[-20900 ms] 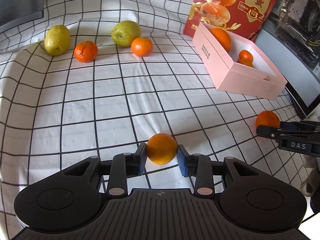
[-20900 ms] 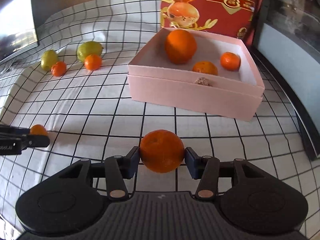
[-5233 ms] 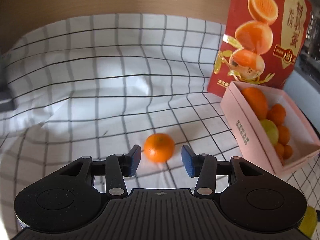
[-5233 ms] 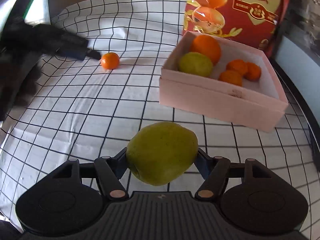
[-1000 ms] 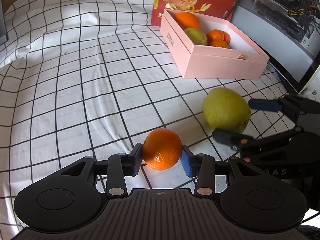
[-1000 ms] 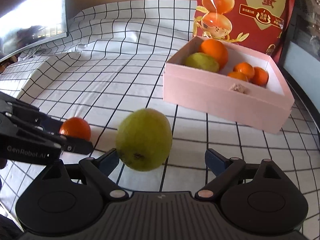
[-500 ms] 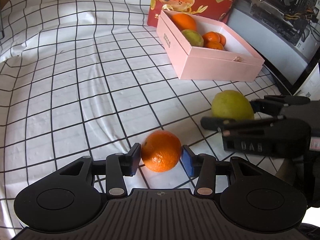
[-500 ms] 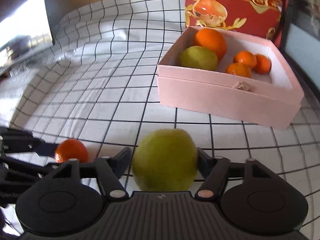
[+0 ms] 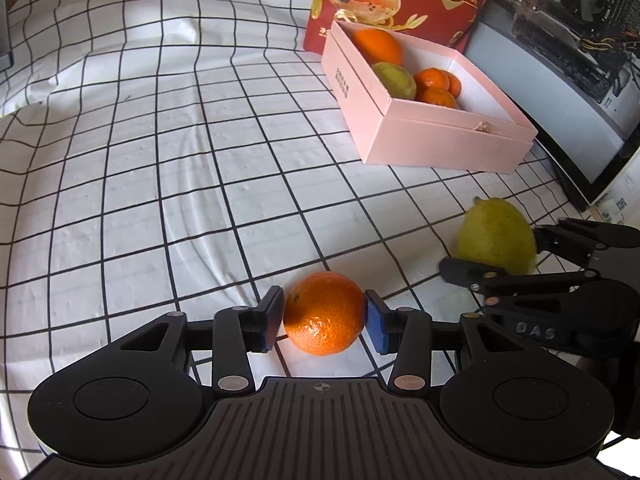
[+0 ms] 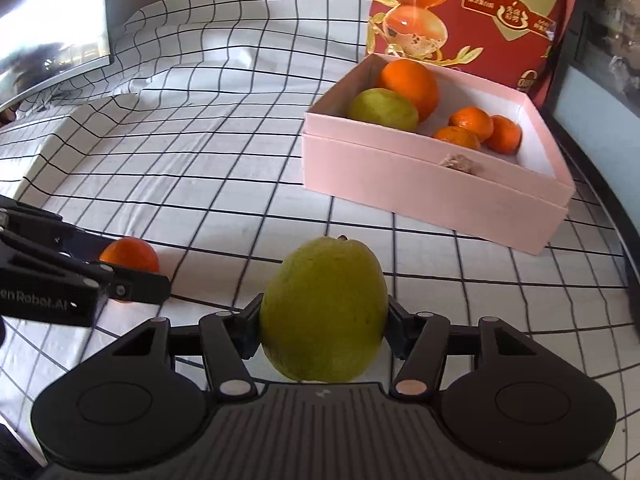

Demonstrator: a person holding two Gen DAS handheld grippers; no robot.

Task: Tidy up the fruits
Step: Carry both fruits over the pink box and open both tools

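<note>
Right hand-held gripper [image 10: 324,330] has re-closed on the green pear [image 10: 324,312]; a second ago it sat loose in wide jaws. Left hand-held gripper [image 9: 324,316] still clamps the mandarin [image 9: 324,312]. Both short of the pink box [image 10: 432,184], ready to load.

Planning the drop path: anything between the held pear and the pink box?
Nothing visible. Only bare checked cloth lies between the pear in the right gripper and the pink box; its open right half has free floor.
</note>
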